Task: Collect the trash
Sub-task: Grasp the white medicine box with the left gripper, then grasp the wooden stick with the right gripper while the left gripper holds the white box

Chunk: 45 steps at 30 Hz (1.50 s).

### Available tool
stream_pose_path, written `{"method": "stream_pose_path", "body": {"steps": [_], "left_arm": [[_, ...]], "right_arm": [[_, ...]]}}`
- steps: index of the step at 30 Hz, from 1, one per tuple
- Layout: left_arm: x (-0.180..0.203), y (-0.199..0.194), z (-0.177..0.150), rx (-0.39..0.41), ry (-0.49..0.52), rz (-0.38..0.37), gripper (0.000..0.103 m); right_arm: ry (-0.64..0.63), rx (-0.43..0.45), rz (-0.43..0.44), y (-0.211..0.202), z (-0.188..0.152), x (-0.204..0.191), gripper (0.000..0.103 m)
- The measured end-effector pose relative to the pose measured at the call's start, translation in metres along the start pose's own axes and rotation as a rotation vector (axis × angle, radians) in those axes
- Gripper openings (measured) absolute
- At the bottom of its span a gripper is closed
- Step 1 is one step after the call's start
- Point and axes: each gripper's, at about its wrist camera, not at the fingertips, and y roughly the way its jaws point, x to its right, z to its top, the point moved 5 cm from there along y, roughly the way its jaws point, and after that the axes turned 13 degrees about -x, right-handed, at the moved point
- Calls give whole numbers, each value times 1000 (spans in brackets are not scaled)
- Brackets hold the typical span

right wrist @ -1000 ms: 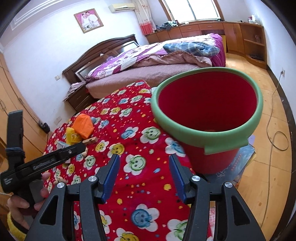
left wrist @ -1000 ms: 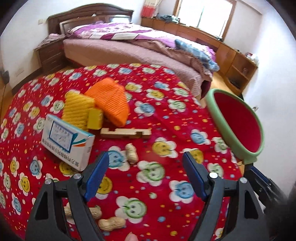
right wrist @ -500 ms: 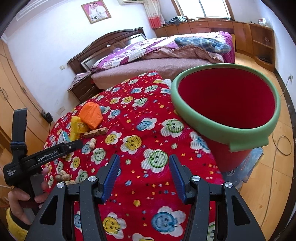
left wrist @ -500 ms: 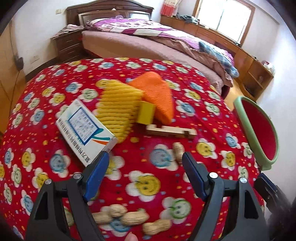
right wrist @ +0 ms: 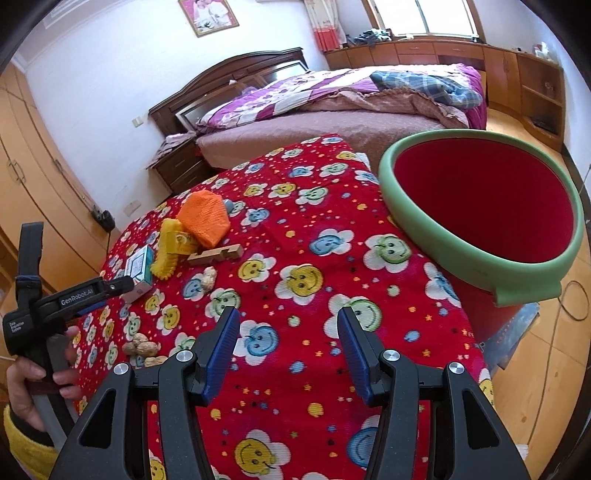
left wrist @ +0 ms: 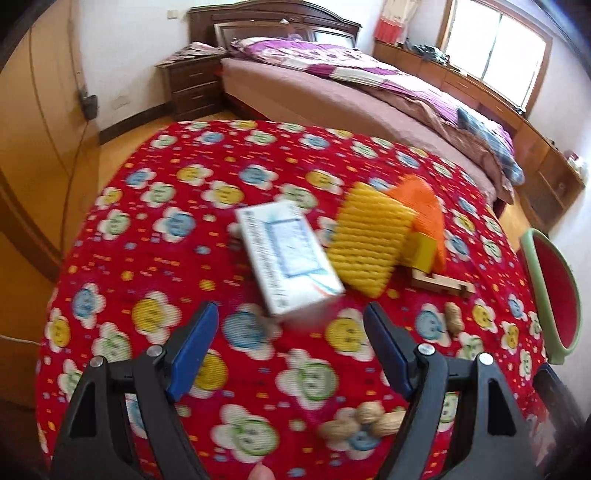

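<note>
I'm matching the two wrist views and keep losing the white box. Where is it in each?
Left wrist: the white box lies at centre, just beyond the open left gripper, left of the yellow pad.
Right wrist: the box sits far left, small, beside the same pad.
Shared landmark: the bin, at the right edge in the left view, large at upper right in the right view.

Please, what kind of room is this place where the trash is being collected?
Most likely a bedroom in a home. A large bed with a purple quilt stands behind the table with its red flowered cloth, a nightstand stands beside the bed, and a framed portrait hangs on the wall.
</note>
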Motion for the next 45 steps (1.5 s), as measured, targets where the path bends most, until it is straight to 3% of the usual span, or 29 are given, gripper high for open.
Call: {"method": "stream_pose_path", "body": {"steps": [5,11,17,25,28,32,41,44,45], "left_arm": [[-20,-1,7,8,-53,-15,81],[-14,3,28,20,-69,-61,81],[1,22,49,4,-38,0,81],[-1,43,47,-25,-30,60,81],[-7,46,42,-27,-63,16,79],[-12,42,39,-25,-65,-44,63],[-31,23,33,-3,-58,-56,62],[-40,17,32,10,-48,-39,62],[-43,17,31,9,-46,-32,62]], "right_arm": [[-15,-15,2,6,0,-10,56],[-34,-34,-3,14,-1,-17,56],[-30,-41,-14,16,-1,-15,56],[-27,-55,-20,21,0,-13,56],[-34,-63,-19,23,1,-15,56],[-51,-67,-19,26,3,-23,56],[-89,-70,-12,34,20,-45,57],[-79,-78,-19,44,28,-52,75],[-77,-79,-15,47,30,-54,76]]}}
